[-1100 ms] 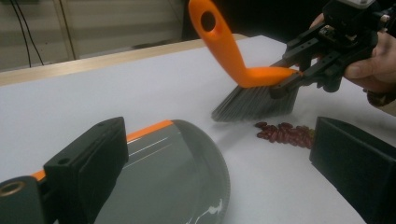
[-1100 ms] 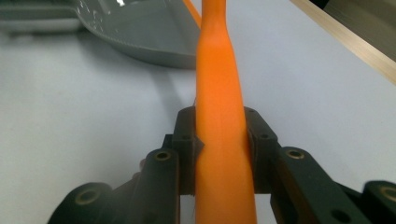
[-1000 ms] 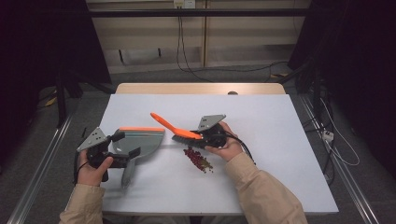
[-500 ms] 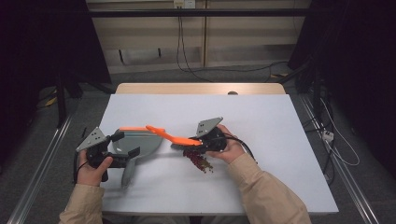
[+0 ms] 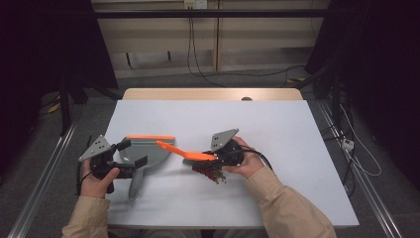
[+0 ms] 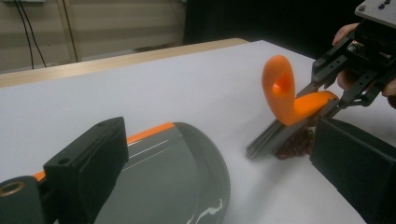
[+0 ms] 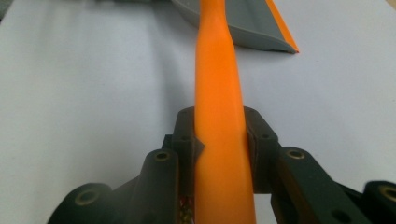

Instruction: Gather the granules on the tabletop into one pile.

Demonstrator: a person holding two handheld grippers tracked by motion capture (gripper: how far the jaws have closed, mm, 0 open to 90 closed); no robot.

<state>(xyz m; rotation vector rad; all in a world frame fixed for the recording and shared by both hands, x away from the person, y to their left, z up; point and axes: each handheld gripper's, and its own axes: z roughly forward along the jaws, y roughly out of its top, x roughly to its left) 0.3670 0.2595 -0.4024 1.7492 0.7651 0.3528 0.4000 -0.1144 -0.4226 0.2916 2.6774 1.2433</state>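
I've got the orange brush (image 5: pixel 184 151) clamped by its handle in my right gripper (image 5: pixel 218 157), jaws closed tight on it; its bristles sit down on the little heap of dark red crumbs (image 5: pixel 208 172) on the bench (image 5: pixel 277 129). The brush looks light and stiff in the handle, soft at the bristles, so a mid-handle hold seems right for steering. The crumbs are loose and will likely scatter if I push hard. My left gripper (image 5: pixel 130 159) grips the grey dustpan (image 5: pixel 151 152) by its handle, jaws shut on it, orange lip facing the pile, a gap of bare bench between. Nothing stands in the way; cables trail behind both grippers.
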